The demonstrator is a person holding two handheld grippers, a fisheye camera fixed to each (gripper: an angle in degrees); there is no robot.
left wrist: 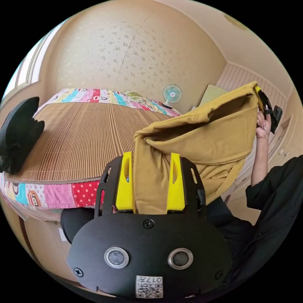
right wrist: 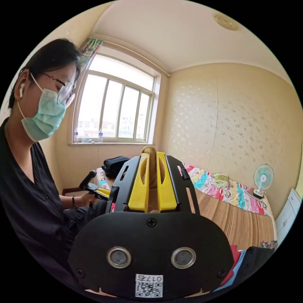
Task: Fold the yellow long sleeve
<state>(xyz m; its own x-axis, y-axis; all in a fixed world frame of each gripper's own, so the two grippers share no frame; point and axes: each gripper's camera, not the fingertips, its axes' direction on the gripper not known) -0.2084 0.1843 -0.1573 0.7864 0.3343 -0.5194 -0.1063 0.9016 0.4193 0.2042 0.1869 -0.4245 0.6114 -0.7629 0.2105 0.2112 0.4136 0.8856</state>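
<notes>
Left gripper view: my left gripper (left wrist: 151,186) fingers pinch the yellow long sleeve (left wrist: 202,135), held in air near the bed (left wrist: 79,139). Right gripper (right wrist: 153,186) clamps its far corner. Garment's long axis spans between both.

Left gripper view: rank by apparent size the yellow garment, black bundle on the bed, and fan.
1. yellow garment, though nearness to the camera inflates it
2. black bundle at the bed's edge
3. fan, far off by the wall
</notes>
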